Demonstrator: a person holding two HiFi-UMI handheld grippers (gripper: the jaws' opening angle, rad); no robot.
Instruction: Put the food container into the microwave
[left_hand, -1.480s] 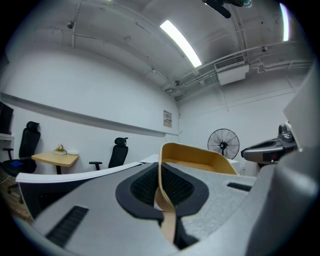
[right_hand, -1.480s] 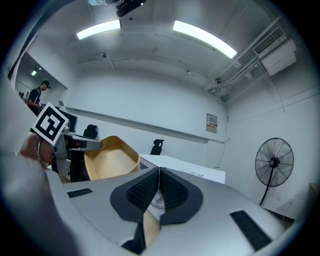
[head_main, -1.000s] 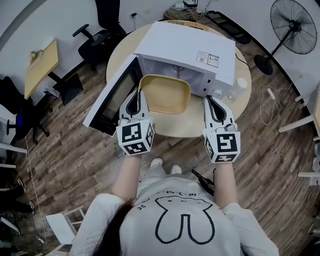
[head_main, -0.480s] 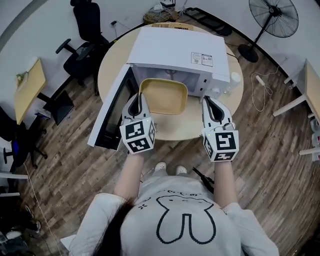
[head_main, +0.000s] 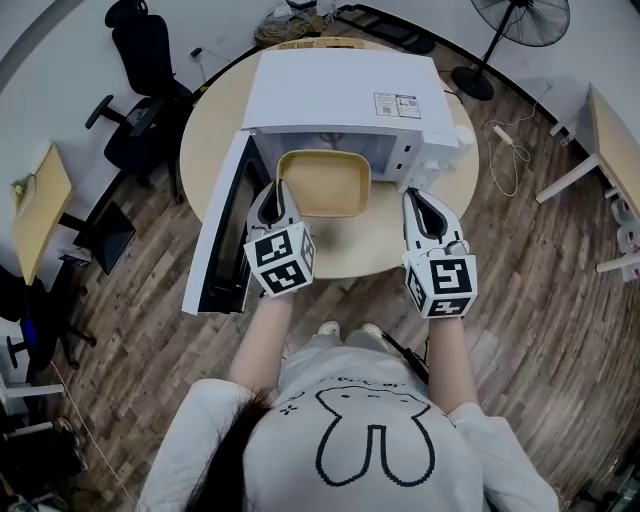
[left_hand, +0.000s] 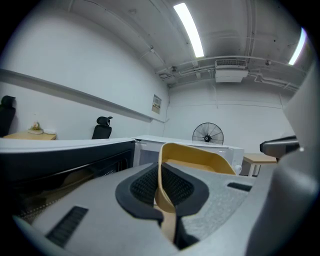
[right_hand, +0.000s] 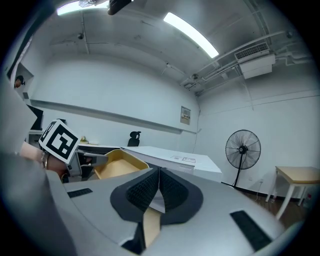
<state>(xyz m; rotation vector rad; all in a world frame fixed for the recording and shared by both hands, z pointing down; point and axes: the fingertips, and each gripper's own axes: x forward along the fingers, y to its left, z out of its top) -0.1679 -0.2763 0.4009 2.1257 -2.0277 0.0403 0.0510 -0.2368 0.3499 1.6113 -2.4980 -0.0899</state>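
Note:
A yellow food container (head_main: 322, 183) hangs at the mouth of the white microwave (head_main: 345, 95), its far edge under the microwave's top. My left gripper (head_main: 280, 190) is shut on the container's left rim; in the left gripper view the thin yellow wall (left_hand: 200, 159) runs between the pads of that gripper (left_hand: 161, 172). My right gripper (head_main: 414, 198) hovers over the table to the right of the container, apart from it, with the jaws shut and nothing in them. The right gripper view shows the right gripper (right_hand: 158, 175) with its pads together and the container (right_hand: 117, 164) off to the left.
The microwave door (head_main: 225, 235) stands open to the left, over the edge of the round table (head_main: 370, 250). A small white bottle (head_main: 463, 135) stands at the microwave's right. A fan (head_main: 525, 20), an office chair (head_main: 135, 60) and side desks (head_main: 615, 140) ring the table.
My left gripper has carried the container forward and lower, from in front of the microwave to its opening. The right gripper has stayed beside it, still shut.

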